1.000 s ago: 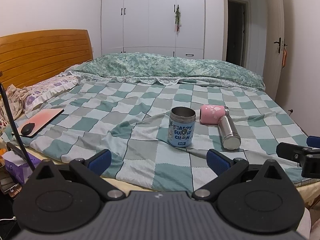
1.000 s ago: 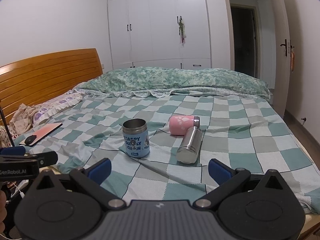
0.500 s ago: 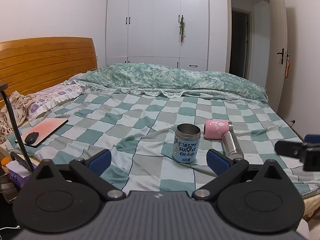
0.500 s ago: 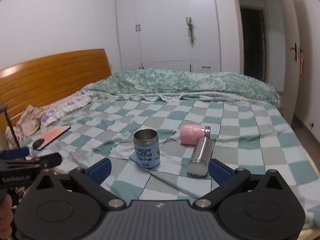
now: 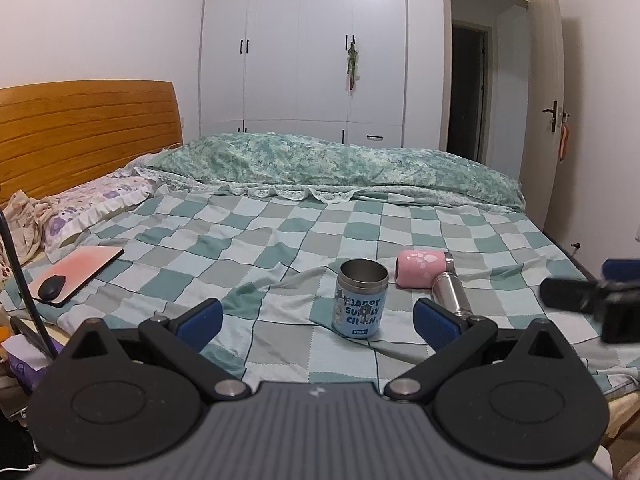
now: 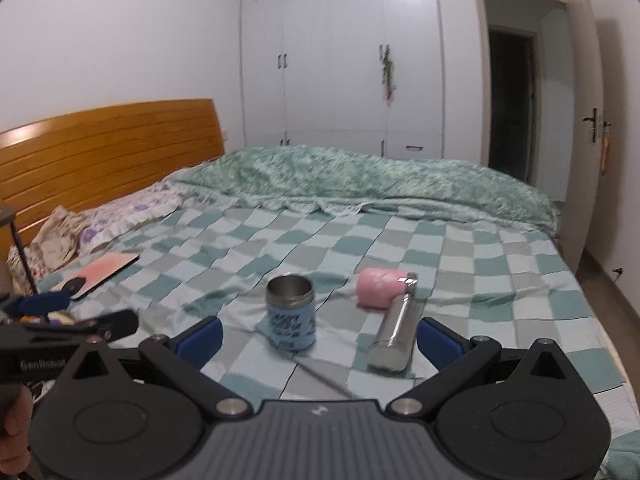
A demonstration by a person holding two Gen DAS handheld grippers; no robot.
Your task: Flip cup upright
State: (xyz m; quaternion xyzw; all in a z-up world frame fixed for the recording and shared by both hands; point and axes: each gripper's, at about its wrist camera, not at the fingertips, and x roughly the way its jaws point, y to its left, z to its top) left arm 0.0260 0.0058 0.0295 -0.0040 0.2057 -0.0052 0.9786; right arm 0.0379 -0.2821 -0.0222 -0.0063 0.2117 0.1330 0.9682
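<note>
A blue printed steel cup (image 5: pixel 362 304) stands upright, mouth up, on the checked bedspread; it also shows in the right wrist view (image 6: pixel 291 312). A pink cup (image 5: pixel 420 268) lies on its side behind it, as seen too in the right wrist view (image 6: pixel 380 288). A steel flask (image 5: pixel 450 294) lies on its side beside the pink cup; in the right wrist view (image 6: pixel 394 338) it points toward me. My left gripper (image 5: pixel 318 318) is open and empty, short of the cups. My right gripper (image 6: pixel 320 338) is open and empty, also short of them.
A pink pad with a black mouse (image 5: pixel 52 286) lies at the bed's left edge. A wooden headboard (image 5: pixel 88 128) and pillow are at the left, a folded green quilt (image 5: pixel 340 164) at the back. A black stand pole (image 5: pixel 20 280) rises at the near left.
Both grippers have tilted up and drawn back a little, so the cups sit lower in both views. The cups and flask have not moved. Both grippers stay open.
</note>
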